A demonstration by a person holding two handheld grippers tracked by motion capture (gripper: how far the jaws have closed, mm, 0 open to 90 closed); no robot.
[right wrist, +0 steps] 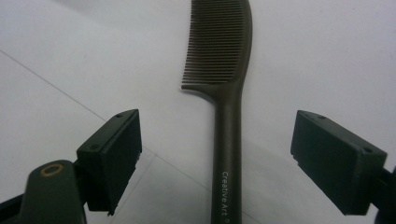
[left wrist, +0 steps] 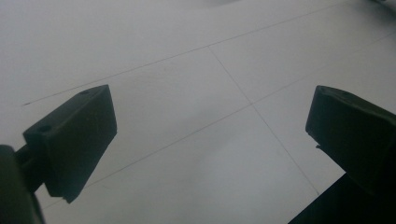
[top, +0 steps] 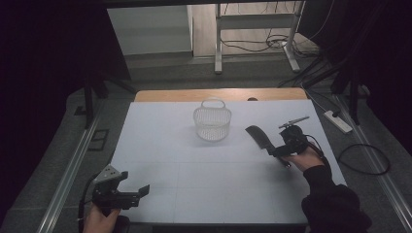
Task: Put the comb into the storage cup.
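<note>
Nearest to me, at the near left corner of the white table (top: 194,184), my left gripper (top: 138,193) rests with its jaws wide apart and nothing between them; in the left gripper view I see bare tabletop under it. I leave it parked there.

Farther out on the right, my right gripper (right wrist: 217,158) is over the dark brown plastic comb with a long straight handle (right wrist: 227,135). The comb lies flat on the table, its handle running between the spread jaws and its teeth pointing away toward the far side. Neither jaw touches it.

To grip well, I judge I should lower until both pads sit level with the handle, keep it centred, and close across the handle well below the teeth so the comb doesn't pivot.

Beyond, near the far middle, the small white wire basket with a loop handle (top: 212,124) stands upright, well apart from the comb.
</note>
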